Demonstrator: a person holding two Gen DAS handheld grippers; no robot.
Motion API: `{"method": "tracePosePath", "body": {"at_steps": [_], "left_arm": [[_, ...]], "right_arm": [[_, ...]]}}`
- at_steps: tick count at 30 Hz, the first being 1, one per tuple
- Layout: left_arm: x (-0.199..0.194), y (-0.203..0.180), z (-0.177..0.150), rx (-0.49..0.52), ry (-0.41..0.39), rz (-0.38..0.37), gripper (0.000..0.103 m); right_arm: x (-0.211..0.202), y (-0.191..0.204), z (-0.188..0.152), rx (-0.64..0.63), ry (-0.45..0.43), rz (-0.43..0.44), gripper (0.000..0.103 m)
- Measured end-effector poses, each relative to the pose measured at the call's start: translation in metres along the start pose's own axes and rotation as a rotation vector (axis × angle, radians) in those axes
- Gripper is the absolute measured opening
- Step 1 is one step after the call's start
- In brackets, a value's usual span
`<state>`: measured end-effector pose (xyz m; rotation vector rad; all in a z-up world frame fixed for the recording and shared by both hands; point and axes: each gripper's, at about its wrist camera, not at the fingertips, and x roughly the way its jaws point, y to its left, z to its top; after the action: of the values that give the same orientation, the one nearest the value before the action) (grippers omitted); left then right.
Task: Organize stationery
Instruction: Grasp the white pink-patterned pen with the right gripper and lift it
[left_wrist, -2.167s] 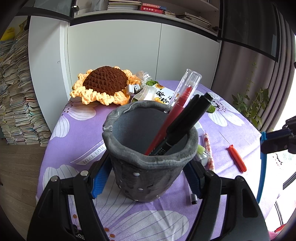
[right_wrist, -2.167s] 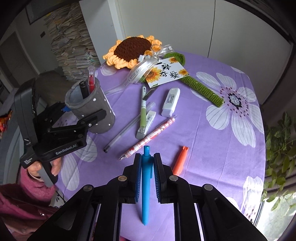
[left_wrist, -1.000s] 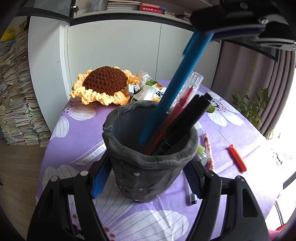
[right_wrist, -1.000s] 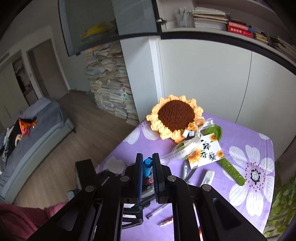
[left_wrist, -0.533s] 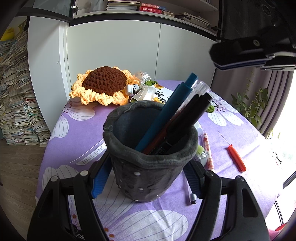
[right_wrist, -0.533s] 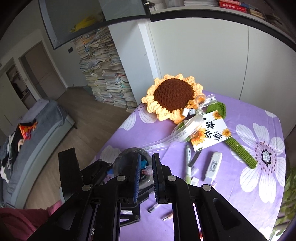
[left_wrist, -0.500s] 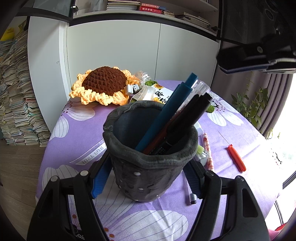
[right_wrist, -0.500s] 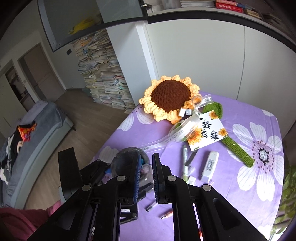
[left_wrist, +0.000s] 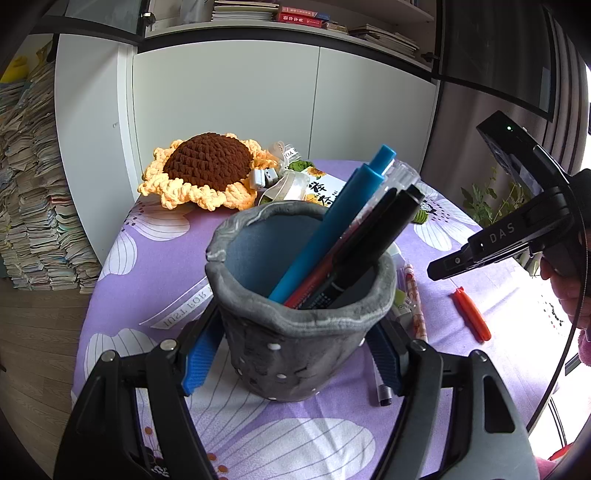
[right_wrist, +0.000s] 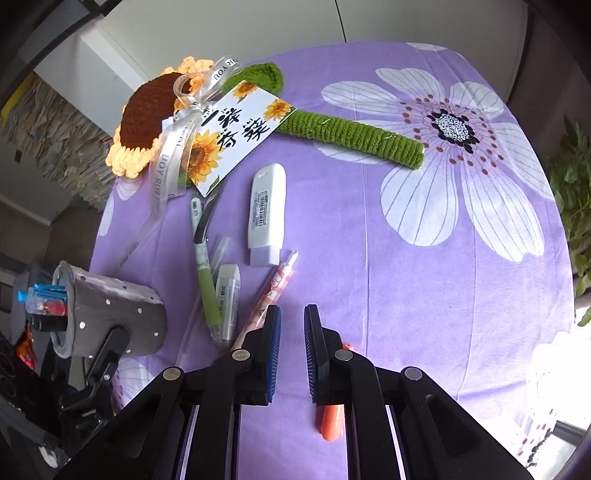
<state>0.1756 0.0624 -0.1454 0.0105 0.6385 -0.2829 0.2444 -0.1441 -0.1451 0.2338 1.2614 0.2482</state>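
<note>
My left gripper (left_wrist: 291, 354) is shut on a grey felt pen holder (left_wrist: 295, 325) standing on the purple cloth. A blue pen (left_wrist: 332, 225), a red pen (left_wrist: 314, 284) and a black marker (left_wrist: 369, 247) stand in it. My right gripper (right_wrist: 291, 325) is open and empty, low over the cloth. It also shows at the right of the left wrist view (left_wrist: 517, 236). Below it lie a patterned pink pen (right_wrist: 269, 295), a green pen (right_wrist: 205, 273), an eraser (right_wrist: 227, 295), a white correction tape (right_wrist: 267, 214) and an orange tool (right_wrist: 330, 421). The pen holder (right_wrist: 110, 314) stands at the left.
A crocheted sunflower (right_wrist: 147, 114) with a green stem (right_wrist: 351, 133), ribbon and card (right_wrist: 232, 133) lies at the back. A clear pen (left_wrist: 380, 384) lies beside the holder. White cabinets (left_wrist: 258, 103) stand behind the table, with book stacks (left_wrist: 33, 206) at the left.
The blue pen went from my right gripper into the holder. My right gripper opened, drew away to the right and came down over the loose stationery. The left gripper stayed still.
</note>
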Motion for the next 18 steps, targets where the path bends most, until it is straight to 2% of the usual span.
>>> {"method": "tracePosePath", "body": {"at_steps": [4,5,7,10,13,18], "left_arm": [[0.0,0.0,0.0,0.0,0.0,0.0,0.072],[0.0,0.0,0.0,0.001,0.0,-0.001,0.072],[0.0,0.0,0.0,0.002,0.0,-0.002,0.072],[0.001,-0.001,0.002,0.004,0.0,-0.004,0.072],[0.002,-0.002,0.002,0.005,0.001,-0.006,0.072],[0.002,-0.003,0.002,0.005,0.0,-0.007,0.072]], "right_arm": [[0.006,0.004,0.005,0.01,0.018,0.025,0.012],[0.008,0.006,0.006,0.009,0.026,0.026,0.016],[0.014,0.01,0.007,0.004,0.037,0.014,0.02],[0.023,0.015,0.008,0.004,0.062,0.006,0.021],[0.023,0.02,0.01,-0.016,0.045,-0.022,0.022],[0.026,0.046,0.004,-0.191,0.035,-0.105,0.02]]}}
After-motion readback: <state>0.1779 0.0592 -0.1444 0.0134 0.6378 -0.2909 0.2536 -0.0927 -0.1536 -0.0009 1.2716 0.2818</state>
